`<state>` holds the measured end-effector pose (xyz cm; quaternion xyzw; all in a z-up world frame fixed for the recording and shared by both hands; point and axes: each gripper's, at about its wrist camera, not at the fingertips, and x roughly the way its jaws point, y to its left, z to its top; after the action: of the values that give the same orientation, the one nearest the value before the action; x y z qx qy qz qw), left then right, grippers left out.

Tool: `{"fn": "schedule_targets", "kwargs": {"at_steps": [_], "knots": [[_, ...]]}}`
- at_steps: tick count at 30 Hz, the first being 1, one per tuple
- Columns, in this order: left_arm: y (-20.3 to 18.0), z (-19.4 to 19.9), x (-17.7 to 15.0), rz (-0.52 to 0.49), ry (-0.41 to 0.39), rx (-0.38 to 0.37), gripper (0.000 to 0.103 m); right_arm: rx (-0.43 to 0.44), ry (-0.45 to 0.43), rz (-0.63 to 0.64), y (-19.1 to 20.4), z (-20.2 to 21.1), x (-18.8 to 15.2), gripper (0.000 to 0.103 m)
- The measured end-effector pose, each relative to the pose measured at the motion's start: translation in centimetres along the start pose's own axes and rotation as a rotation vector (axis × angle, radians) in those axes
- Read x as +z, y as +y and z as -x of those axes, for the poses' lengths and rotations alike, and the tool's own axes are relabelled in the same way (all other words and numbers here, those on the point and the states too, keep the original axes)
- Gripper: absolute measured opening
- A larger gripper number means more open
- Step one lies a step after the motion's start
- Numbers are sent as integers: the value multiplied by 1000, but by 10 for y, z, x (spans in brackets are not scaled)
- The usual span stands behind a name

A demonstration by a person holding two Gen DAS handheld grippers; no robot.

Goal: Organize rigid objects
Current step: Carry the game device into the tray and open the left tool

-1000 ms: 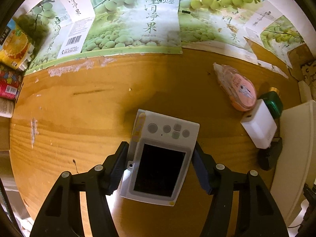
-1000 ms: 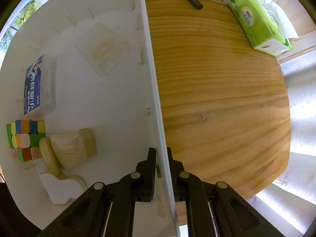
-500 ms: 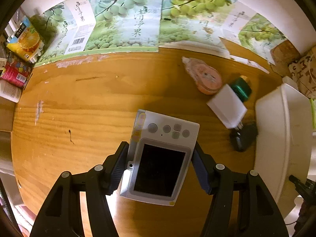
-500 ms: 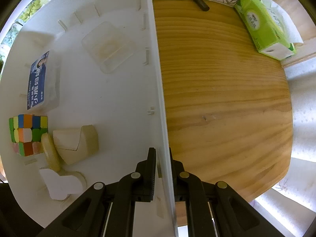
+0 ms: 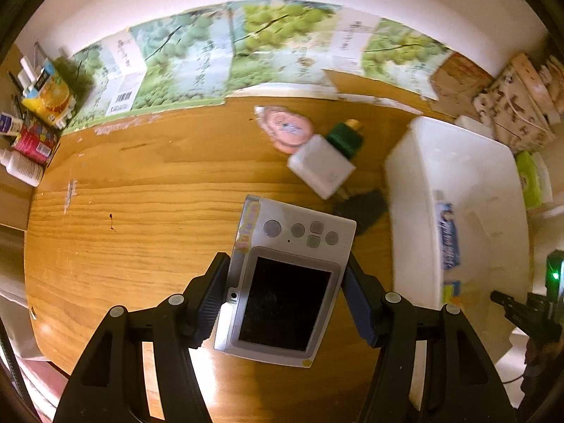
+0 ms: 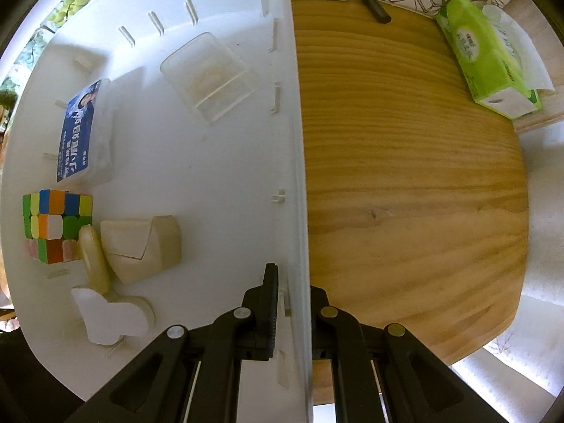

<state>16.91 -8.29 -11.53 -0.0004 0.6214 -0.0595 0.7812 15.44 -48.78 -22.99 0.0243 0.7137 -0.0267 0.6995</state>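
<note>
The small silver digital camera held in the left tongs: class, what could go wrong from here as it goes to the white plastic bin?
1. The small silver digital camera is pinched only at its two side edges by the left tongs; it may slip and drop onto the wooden table.
2. The right tongs clamp only the thin wall of the white plastic bin; a bump could shift it.
</note>
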Motion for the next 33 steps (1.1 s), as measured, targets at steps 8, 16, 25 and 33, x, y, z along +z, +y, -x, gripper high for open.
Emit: {"fn": "schedule_targets", "kwargs": {"at_steps": [8,16,25,33], "knots": [[-41,20,-9,-70,-37,-11,66,12,-14,34,0,2,-5,8],[-77,32,-18,-126,-57,-27,66,12,-24,75,5,5,-11,8],[-120,35,-31,-168,-64,-50,66,0,-26,145,16,4,-15,8],[-155,33,-41,-189,-59,-77,66,-6,-27,228,26,2,-18,8]]}}
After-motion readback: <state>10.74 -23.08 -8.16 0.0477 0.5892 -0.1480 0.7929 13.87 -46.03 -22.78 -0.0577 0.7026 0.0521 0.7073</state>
